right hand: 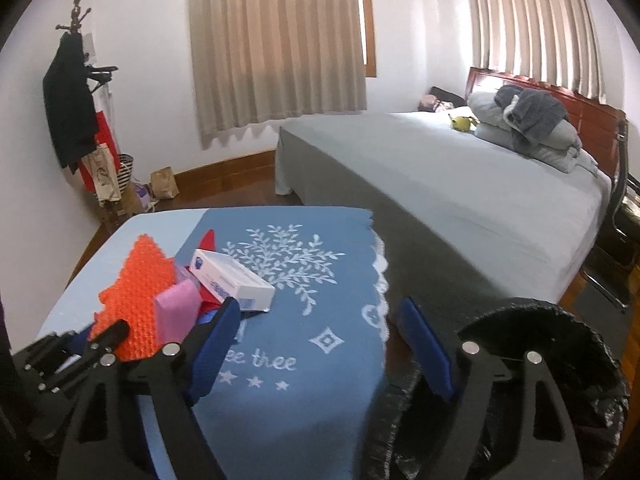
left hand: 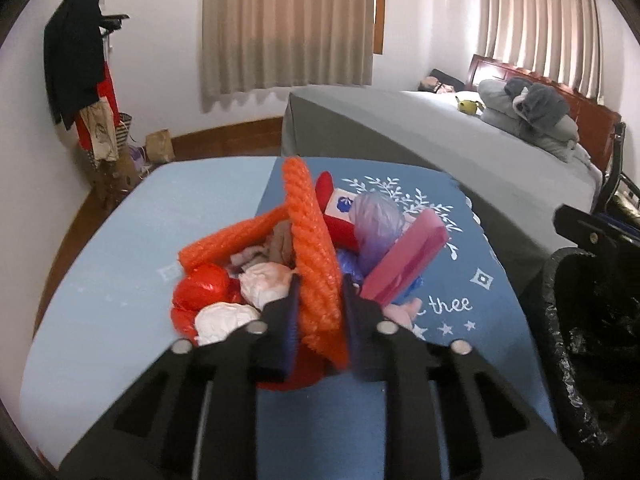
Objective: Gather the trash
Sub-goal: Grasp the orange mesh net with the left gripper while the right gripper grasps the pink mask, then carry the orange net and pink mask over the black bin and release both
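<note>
A pile of trash lies on the blue cloth (left hand: 460, 280) of the table. My left gripper (left hand: 318, 280) is shut on an orange bubble-wrap sheet (left hand: 310, 240) that stands up from the pile; it also shows in the right wrist view (right hand: 136, 292). Around it lie red plastic (left hand: 200, 296), white tissue (left hand: 224, 320), a purple bag (left hand: 376, 224), a pink packet (left hand: 408, 260) and a white box (right hand: 232, 278). My right gripper (right hand: 320, 320) is open and empty over the cloth's right edge, beside a black-lined bin (right hand: 560, 380).
The bin (left hand: 592, 340) stands right of the table. A grey bed (right hand: 460, 184) with pillows lies behind. A coat rack (right hand: 76, 100) and bags (right hand: 164, 184) stand by the left wall. A light blue surface (left hand: 120, 248) covers the table's left side.
</note>
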The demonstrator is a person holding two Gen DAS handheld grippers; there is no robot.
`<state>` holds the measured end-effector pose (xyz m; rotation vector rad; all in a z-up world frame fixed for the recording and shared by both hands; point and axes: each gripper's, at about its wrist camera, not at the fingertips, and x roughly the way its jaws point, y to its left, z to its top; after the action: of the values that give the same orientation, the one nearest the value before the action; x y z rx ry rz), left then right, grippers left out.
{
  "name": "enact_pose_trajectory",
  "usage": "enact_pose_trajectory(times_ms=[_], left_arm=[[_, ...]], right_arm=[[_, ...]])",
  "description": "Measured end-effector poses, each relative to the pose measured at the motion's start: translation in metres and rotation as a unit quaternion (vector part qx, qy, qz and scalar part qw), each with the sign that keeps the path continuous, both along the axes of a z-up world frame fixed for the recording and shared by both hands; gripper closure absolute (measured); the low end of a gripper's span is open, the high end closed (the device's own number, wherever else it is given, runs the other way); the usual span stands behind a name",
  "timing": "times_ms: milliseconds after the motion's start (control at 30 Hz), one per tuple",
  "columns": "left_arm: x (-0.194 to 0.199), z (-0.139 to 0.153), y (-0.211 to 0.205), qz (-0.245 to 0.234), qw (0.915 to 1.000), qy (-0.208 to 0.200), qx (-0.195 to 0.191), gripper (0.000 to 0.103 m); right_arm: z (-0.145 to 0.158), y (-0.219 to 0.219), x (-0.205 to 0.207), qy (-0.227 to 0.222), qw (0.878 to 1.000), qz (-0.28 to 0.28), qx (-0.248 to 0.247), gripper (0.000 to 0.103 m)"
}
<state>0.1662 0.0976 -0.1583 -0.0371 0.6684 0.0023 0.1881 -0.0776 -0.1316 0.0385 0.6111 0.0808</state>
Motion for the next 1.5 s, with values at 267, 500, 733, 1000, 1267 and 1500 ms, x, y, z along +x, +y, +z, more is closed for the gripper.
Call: enact_pose_trajectory(times_ms=[267,500,733,1000,1267,1500], left_arm=[[-0.011,0.016,0.02,0.021,0.9994,-0.022,-0.015,0.09],[-0.017,0.027,0.04,0.045,0.9984,-0.034,-0.003,0.09],[-0.018,0.023,0.048,0.051,0.9983,-0.029,-0.005,0.09],[-0.018,0.028,0.048,0.053,0.9981,-0.03,-0.009,0.09],[-0.028,0.046,0.04,0.048,0.9976,-0.05,-0.008,0.09],[-0.039,0.07,0.018,0.028,0.9969,-0.073,-0.01,0.09]], right_arm=[[-0.001,0.032,0.007,0.005,0.999,0.045,0.011,0.029],[-0.01,0.063,0.017,0.023,0.997,0.078,0.012,0.031],[-0.03,0.077,0.034,0.063,0.994,0.091,0.02,0.057],[-0.031,0.079,0.038,0.084,0.986,0.135,0.057,0.093],[0.011,0.065,0.017,0.029,0.984,0.149,0.09,0.093],[0.044,0.044,-0.001,-0.012,0.987,0.132,0.085,0.093]])
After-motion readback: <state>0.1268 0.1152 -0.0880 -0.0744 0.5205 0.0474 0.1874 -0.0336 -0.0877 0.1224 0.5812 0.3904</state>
